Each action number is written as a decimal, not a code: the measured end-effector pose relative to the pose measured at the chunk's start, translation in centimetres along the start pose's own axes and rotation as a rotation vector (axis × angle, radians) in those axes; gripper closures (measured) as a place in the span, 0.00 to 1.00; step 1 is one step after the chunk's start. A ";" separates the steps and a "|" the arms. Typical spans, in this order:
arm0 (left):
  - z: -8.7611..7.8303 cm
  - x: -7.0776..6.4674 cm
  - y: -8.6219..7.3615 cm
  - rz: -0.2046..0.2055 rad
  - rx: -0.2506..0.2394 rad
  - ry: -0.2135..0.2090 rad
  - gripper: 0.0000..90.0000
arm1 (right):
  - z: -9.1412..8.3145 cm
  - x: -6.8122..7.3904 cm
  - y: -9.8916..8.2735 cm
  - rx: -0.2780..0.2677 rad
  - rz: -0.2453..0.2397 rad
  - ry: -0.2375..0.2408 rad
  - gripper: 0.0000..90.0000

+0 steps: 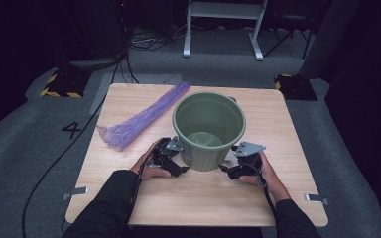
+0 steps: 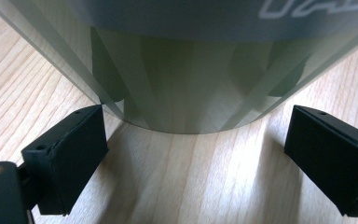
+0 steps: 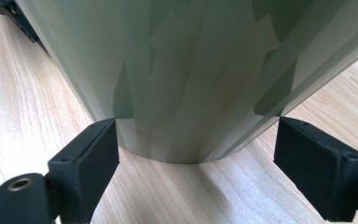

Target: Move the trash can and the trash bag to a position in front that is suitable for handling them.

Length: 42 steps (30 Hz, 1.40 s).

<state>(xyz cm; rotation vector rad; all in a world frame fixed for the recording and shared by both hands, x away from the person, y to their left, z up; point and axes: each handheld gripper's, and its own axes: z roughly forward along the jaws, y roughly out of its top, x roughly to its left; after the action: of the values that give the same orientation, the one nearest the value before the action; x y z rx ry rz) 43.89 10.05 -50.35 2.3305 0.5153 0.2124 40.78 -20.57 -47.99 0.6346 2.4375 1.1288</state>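
A green plastic bucket [image 1: 209, 124] stands upright and empty on the wooden table [image 1: 203, 198]. My left gripper [image 1: 178, 166] sits low at the bucket's near-left base, and my right gripper [image 1: 226, 166] at its near-right base. In the left gripper view the bucket wall [image 2: 186, 79] curves just ahead of my left gripper [image 2: 196, 158], whose jaws stand wide apart. In the right gripper view the bucket [image 3: 191, 84] bulges between the tips of my right gripper [image 3: 193, 154], also spread wide, with nothing pinched. A purple mesh bundle [image 1: 141, 118] lies to the bucket's left.
The table's front strip lies bare in front of the person's hands. On the grey floor sit yellow-and-black striped blocks [image 1: 59, 85], a black cable [image 1: 54, 163] and a white frame's legs [image 1: 223, 29] at the back.
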 end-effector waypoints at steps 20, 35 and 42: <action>1.9 -1.9 1.9 0.022 0.008 -0.028 0.03 | -2.5 -0.4 -1.7 0.017 0.022 -0.026 0.17; 1.9 -4.1 2.0 0.055 0.007 -0.062 0.04 | -4.0 0.9 -4.1 0.082 -0.007 -0.010 0.19; -0.6 -4.2 0.1 -0.024 0.010 -0.033 0.18 | -4.8 -1.2 -6.4 0.091 0.113 -0.055 0.21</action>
<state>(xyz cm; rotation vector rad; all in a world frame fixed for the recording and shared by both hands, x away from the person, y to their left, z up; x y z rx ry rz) 39.93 8.57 -49.89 2.3325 0.5288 0.1600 37.75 -27.84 -49.88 0.8304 2.4434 1.0325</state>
